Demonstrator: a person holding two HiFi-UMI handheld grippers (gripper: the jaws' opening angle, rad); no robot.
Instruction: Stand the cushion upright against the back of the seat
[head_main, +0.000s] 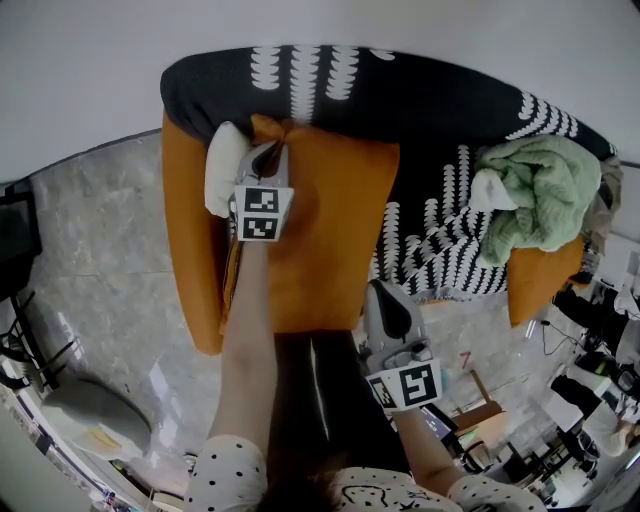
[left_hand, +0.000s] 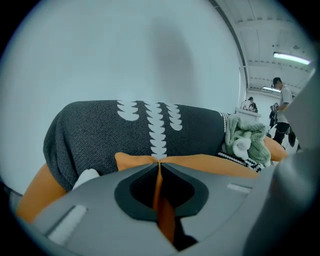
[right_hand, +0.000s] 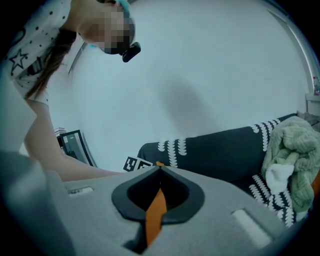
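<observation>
An orange cushion (head_main: 320, 230) lies flat on the seat of a sofa whose dark back (head_main: 400, 90) carries white leaf patterns. My left gripper (head_main: 272, 150) is shut on the cushion's far left corner, close to the sofa back. In the left gripper view, orange fabric (left_hand: 162, 210) is pinched between the closed jaws of my left gripper (left_hand: 159, 162). My right gripper (head_main: 375, 290) is shut on the cushion's near right corner. The right gripper view shows an orange strip (right_hand: 156, 212) clamped in my right gripper (right_hand: 159, 167).
A crumpled green blanket (head_main: 535, 195) sits on the seat to the right. A white pad (head_main: 225, 165) rests by the orange left armrest (head_main: 190, 250). Marble floor (head_main: 100, 260) spreads to the left, and cluttered gear (head_main: 580, 400) stands at the lower right. People (left_hand: 282, 100) stand far off.
</observation>
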